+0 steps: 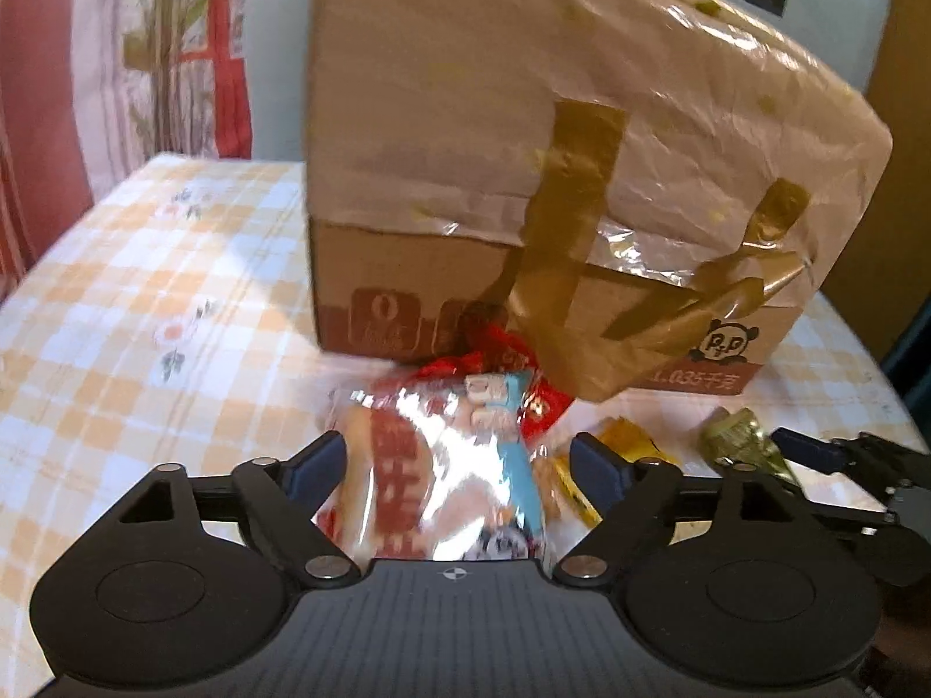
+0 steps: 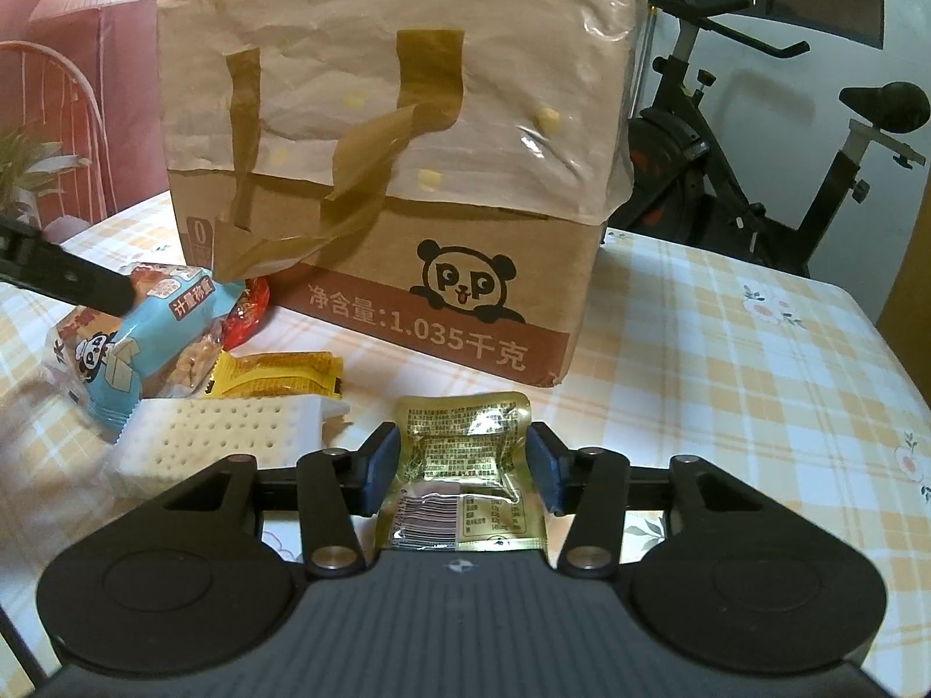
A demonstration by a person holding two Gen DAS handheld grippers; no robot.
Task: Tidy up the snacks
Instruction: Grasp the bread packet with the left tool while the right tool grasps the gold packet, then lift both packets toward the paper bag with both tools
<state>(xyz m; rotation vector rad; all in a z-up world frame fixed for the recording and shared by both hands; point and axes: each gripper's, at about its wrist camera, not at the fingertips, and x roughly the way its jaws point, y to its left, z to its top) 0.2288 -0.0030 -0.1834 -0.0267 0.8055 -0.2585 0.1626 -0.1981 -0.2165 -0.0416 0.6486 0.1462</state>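
A gold foil snack packet (image 2: 462, 465), printed with a barcode, is lying on the checked worktop (image 2: 727, 360), clenched by the right claw (image 2: 464, 468). The left claw (image 1: 457, 465) is gaping around a shiny wrapped snack (image 1: 430, 477). The bag-covered cardboard box (image 2: 407, 267) is hiding its contents.

The left gripper (image 1: 457, 459) is held spread wide and tilted downward, its blue pads clear of the wrapper between them. The right gripper (image 2: 462, 462) is closed, pads pressed on a gold packet (image 2: 462, 465).
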